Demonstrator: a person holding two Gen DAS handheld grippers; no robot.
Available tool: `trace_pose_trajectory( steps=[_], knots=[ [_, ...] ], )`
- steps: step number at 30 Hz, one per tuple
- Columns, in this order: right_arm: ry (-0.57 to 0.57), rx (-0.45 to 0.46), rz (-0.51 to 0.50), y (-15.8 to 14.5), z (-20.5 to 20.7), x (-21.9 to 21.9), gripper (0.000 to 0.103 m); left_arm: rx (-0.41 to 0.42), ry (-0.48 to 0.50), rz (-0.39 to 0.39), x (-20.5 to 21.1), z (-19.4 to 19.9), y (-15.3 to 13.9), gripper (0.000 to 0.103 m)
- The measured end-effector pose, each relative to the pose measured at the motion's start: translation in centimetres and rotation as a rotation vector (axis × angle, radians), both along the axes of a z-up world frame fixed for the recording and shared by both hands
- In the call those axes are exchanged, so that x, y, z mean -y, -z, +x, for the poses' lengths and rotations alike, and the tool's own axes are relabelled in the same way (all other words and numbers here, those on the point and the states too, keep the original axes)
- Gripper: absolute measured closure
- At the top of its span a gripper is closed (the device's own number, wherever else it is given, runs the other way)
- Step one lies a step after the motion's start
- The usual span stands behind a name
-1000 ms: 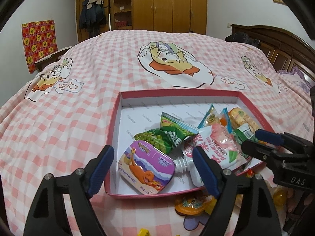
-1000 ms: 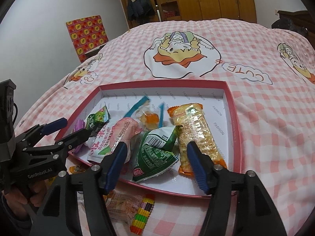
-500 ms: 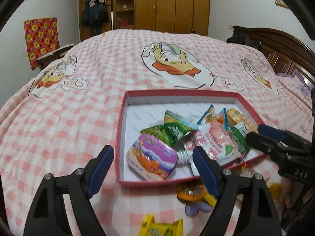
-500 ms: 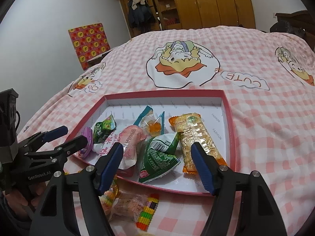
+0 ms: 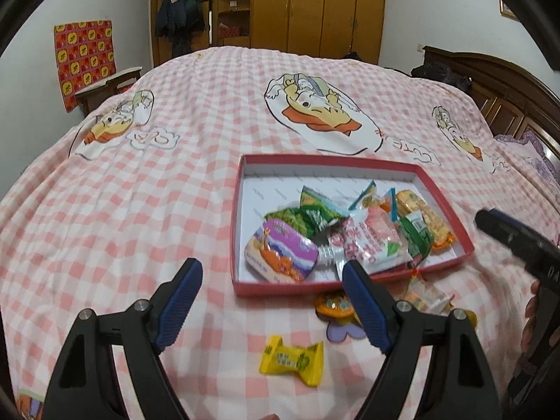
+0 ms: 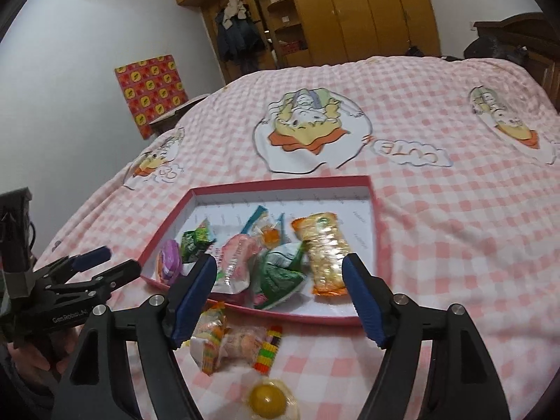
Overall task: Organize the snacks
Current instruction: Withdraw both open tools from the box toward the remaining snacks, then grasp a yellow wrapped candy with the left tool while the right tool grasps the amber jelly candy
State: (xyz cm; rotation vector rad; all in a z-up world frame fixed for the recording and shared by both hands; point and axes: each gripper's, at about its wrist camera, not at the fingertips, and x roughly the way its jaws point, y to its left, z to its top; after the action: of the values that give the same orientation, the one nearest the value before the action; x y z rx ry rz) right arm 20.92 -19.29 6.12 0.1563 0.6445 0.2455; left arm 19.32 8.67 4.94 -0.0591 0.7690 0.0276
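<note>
Spreading across most of the room is the bed (image 5: 175, 182), covered in a pink checked quilt with cartoon ducks, and a wooden wardrobe (image 5: 315, 10) stands at the far wall. On the quilt sits the red box (image 5: 350, 159), shallow and white inside, with the snacks heaped in its near half. A purple tin (image 5: 281, 255) lies in the near left corner, green packets (image 5: 315, 213) just behind it, a pink and white pouch (image 5: 371, 241) in the middle and a long orange packet (image 6: 325, 255) toward the right.

Both tongs hang above the quilt on the near side of the box. The left tongs (image 5: 269, 301) are spread wide with nothing between them. The right tongs (image 6: 280, 297) are still parting, also with nothing pinched.

Outside the box, close to its near wall, a few snacks lie loose on the quilt: a clear bag of sweets (image 6: 224, 336) with a small rainbow-striped candy (image 6: 267, 348) beside it, an orange disc (image 5: 332, 306), a yellow wrapped candy (image 5: 292, 358) and a clear-wrapped yellow jelly (image 6: 267, 399) nearest of all.
</note>
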Motion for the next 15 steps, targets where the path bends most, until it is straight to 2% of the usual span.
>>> trace_pose_trajectory(
  steps=[2,6,15],
  knots=[
    [0.008,0.006,0.007,-0.1,-0.5,0.5,0.027,-0.009,0.007,0.002,0.1,-0.5,0.3,0.018],
    [-0.008,-0.038,0.014,0.7,-1.4,0.8,0.027,-0.027,0.026,0.006,0.8,-1.6,1.0,0.018],
    [-0.083,-0.089,0.024,3.0,-3.9,-0.1,0.027,-0.054,0.021,-0.019,0.7,-3.4,2.1,0.018]
  ],
)
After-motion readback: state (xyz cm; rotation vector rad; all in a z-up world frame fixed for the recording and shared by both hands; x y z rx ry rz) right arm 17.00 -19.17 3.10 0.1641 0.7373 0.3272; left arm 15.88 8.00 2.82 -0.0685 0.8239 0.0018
